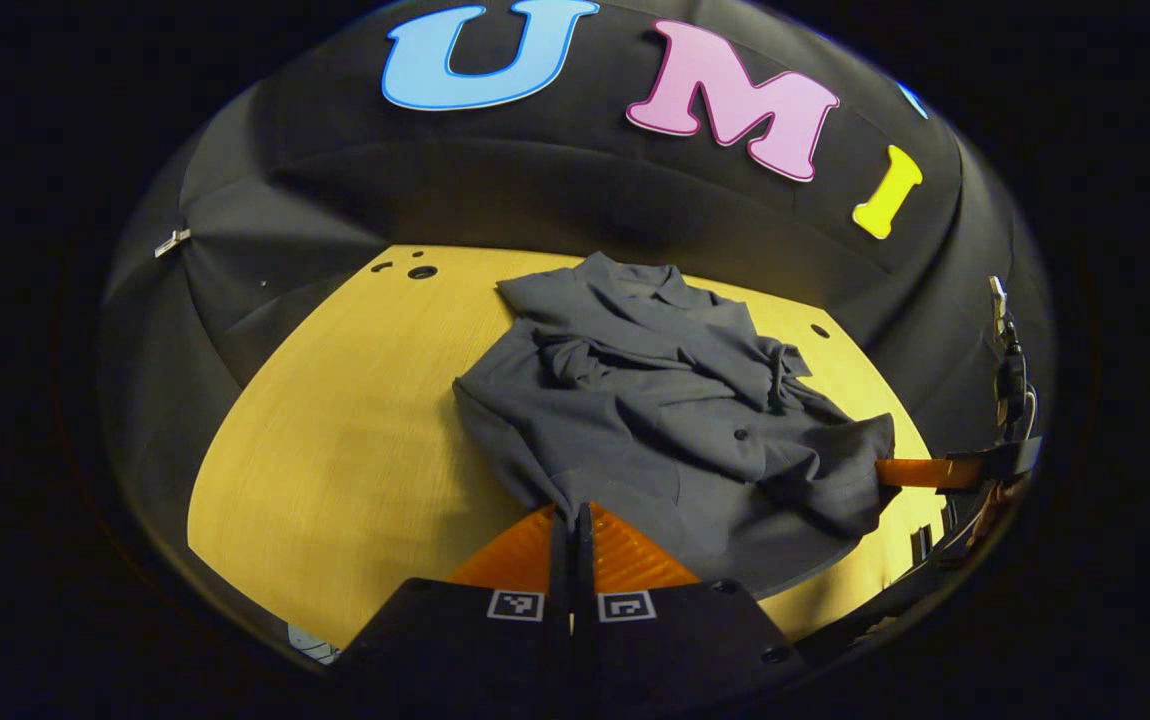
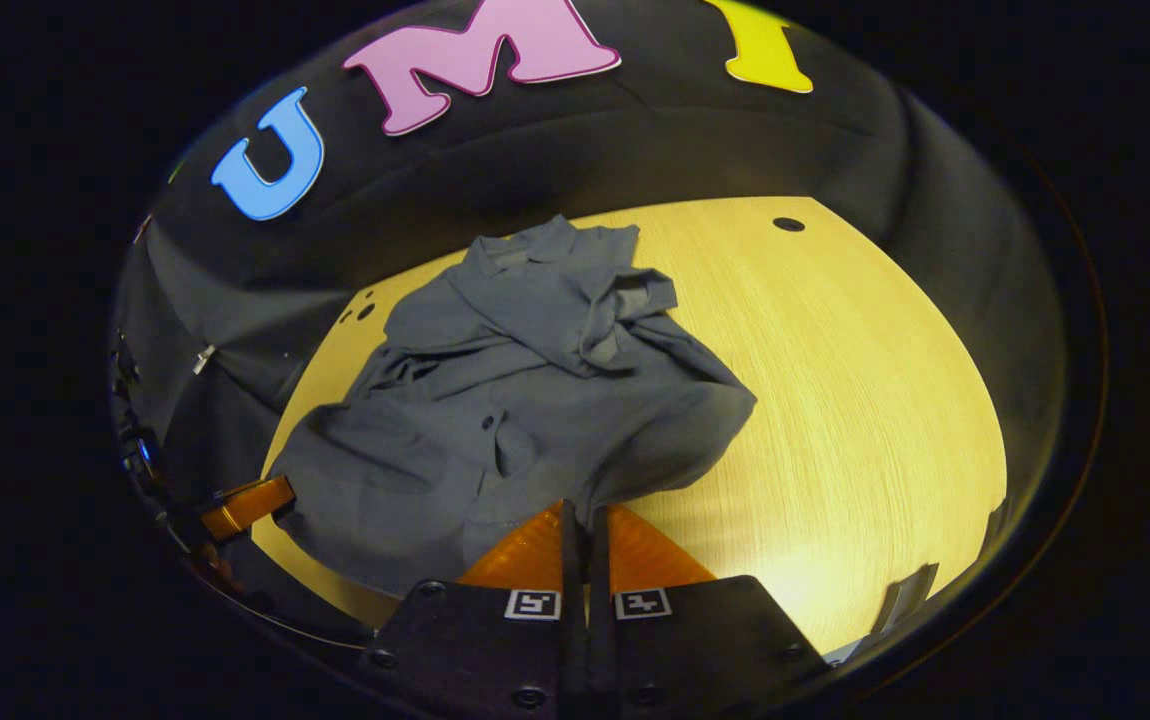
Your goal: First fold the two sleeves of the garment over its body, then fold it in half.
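A grey button-up shirt (image 1: 665,420) lies on the yellow wooden table (image 1: 335,430), collar toward the far wall, with both sleeves drawn in and crumpled over its body. In the left gripper view my left gripper (image 1: 572,510) is shut on the shirt's hem at its near left corner. Farther off, my right gripper (image 1: 885,472) grips the hem's other corner. In the right gripper view the shirt (image 2: 525,400) bulges up in front of my right gripper (image 2: 578,508), which is shut on the hem. My left gripper (image 2: 280,492) holds the far corner at the left.
Small round holes (image 1: 422,271) mark the tabletop's far left corner, and another hole (image 2: 788,224) sits at the far right. Bare table (image 2: 835,400) spreads to the right of the shirt. Black cloth walls the booth behind.
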Available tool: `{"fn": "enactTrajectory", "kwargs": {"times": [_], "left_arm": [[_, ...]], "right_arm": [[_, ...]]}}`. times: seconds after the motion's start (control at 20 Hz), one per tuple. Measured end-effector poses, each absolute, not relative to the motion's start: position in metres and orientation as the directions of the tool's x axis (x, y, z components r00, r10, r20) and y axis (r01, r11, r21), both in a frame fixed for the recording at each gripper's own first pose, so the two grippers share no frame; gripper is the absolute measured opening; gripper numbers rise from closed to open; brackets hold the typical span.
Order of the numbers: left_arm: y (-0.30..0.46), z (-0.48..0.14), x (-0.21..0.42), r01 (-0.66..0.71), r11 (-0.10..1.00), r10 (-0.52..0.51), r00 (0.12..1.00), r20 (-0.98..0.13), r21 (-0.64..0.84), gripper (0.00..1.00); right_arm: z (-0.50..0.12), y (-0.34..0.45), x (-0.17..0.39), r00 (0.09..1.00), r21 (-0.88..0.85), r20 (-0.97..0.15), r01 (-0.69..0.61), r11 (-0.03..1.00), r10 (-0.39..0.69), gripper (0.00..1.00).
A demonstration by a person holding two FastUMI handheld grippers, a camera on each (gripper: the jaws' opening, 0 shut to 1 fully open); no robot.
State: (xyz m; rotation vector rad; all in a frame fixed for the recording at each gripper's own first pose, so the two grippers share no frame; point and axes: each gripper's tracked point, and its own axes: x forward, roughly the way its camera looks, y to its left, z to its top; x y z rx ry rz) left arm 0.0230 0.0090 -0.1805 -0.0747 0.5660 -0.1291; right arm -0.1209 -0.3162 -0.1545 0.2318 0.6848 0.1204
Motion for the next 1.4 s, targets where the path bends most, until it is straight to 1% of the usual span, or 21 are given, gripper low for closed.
{"fn": "enactTrajectory", "kwargs": {"times": [0.25,0.75,0.95,1.25,1.4], "left_arm": [[0.006,-0.152,0.047,0.119,0.986,-0.16,0.852,-0.498,-0.113,0.06],[0.011,-0.108,0.105,0.129,0.988,-0.151,0.893,-0.424,-0.081,0.05],[0.006,-0.089,0.136,0.108,0.988,-0.145,0.911,-0.387,-0.114,0.05],[0.004,-0.07,0.188,0.107,0.989,-0.136,0.931,-0.338,-0.101,0.05],[0.0,-0.066,0.214,0.097,0.983,-0.145,0.933,-0.33,-0.158,0.05]], "right_arm": [[-0.13,-0.319,-0.09,0.808,0.27,-0.562,-0.023,0.963,0.177,0.05],[-0.081,-0.321,-0.021,0.875,0.235,-0.456,-0.06,0.97,0.165,0.05],[-0.069,-0.32,0.008,0.889,0.209,-0.426,-0.083,0.974,0.167,0.05],[-0.059,-0.323,0.059,0.907,0.211,-0.387,-0.089,0.973,0.167,0.05],[-0.054,-0.324,0.086,0.914,0.222,-0.369,-0.088,0.971,0.167,0.05]]}}
